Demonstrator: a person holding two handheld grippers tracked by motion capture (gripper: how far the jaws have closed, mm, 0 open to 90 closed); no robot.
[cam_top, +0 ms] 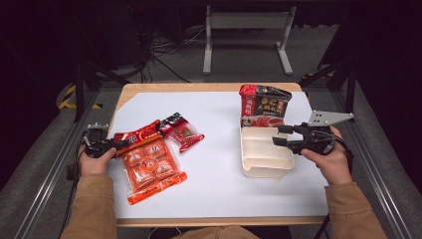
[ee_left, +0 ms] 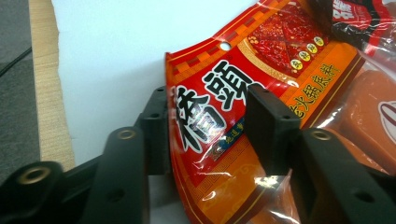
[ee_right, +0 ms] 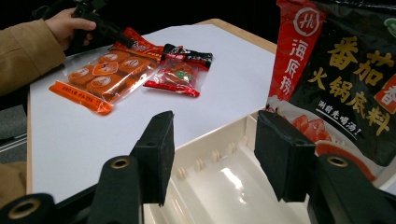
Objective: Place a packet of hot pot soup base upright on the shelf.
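Observation:
A red packet with large white characters (cam_top: 137, 134) lies at the table's left, one edge curling up between the jaws of my left gripper (cam_top: 118, 144). In the left gripper view the jaws stand apart on either side of the red packet (ee_left: 224, 107); my left gripper (ee_left: 205, 126) is open. Partly under that packet lies an orange pack of cubes (cam_top: 149, 167), with a small red-and-black sachet (cam_top: 181, 130) beside it. My right gripper (cam_top: 277, 135) hovers open over the right rim of a white tray (cam_top: 263, 162), its jaws holding nothing (ee_right: 215, 140). A black-and-red bag (cam_top: 263, 104) leans at the tray's far end.
A white sheet (cam_top: 219, 179) covers the wooden table (cam_top: 164, 87). Metal rails run along both sides, and a grey frame (cam_top: 246, 22) with cables stands on the floor beyond. Bare sheet lies between the packets and the tray.

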